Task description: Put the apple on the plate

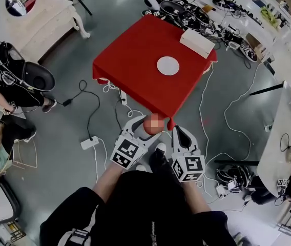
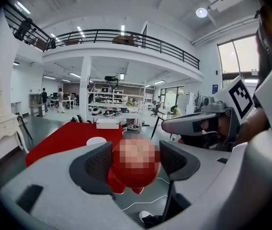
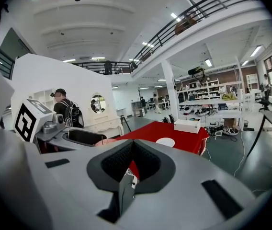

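Observation:
My left gripper [image 1: 146, 128] is shut on the red apple [image 1: 153, 124], which it carries in the air over the grey floor, short of the table's near corner. In the left gripper view the apple [image 2: 135, 166] fills the gap between the two dark pads [image 2: 97, 166]. A round white plate [image 1: 168, 65] lies on the red-clothed table [image 1: 130, 60] ahead; it also shows as the plate [image 2: 96, 141] and the plate [image 3: 165, 142] in the gripper views. Level with the left one, my right gripper [image 1: 179, 130] is shut, its pads [image 3: 121, 159] pressed together with nothing between them.
A white box [image 1: 197, 42] sits at the table's far right edge. Cables and a power strip [image 1: 89, 143] trail over the floor before the table. A person with a backpack [image 1: 12, 78] is at the left, a white vanity [image 1: 43, 14] behind, and a long white table [image 1: 284, 132] at the right.

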`<state>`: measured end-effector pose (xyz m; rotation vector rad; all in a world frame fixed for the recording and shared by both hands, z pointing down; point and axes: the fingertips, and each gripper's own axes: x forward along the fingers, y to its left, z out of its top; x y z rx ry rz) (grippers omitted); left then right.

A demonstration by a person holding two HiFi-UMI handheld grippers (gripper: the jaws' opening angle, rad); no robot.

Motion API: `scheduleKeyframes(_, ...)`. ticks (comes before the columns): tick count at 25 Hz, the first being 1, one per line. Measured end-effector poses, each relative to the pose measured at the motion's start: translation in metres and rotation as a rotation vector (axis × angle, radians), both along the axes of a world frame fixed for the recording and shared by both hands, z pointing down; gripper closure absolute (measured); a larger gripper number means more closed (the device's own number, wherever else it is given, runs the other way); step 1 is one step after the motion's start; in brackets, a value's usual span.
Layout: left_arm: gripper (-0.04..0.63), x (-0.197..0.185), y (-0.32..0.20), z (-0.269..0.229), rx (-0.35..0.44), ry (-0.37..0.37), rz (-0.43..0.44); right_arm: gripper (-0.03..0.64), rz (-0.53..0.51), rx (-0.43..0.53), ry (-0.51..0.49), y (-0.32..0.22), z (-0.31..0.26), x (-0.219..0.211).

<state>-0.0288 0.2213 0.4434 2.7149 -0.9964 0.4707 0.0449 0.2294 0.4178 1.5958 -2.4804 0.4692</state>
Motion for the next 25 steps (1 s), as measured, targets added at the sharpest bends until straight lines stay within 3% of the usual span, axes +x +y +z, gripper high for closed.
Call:
scheduleKeyframes(13, 0.284, 0.029, -0.075, -0.007, 0.017, -0.016, -0.064, 0.604, -0.053, -0.009, -0.026, -0.075, 0.001, 0.033)
scheduleKeyframes(25, 0.284, 0.044, -0.115, 0.001, -0.016, -0.03, -0.089, 0.604, -0.08, -0.031, -0.035, -0.116, 0.009, 0.049)
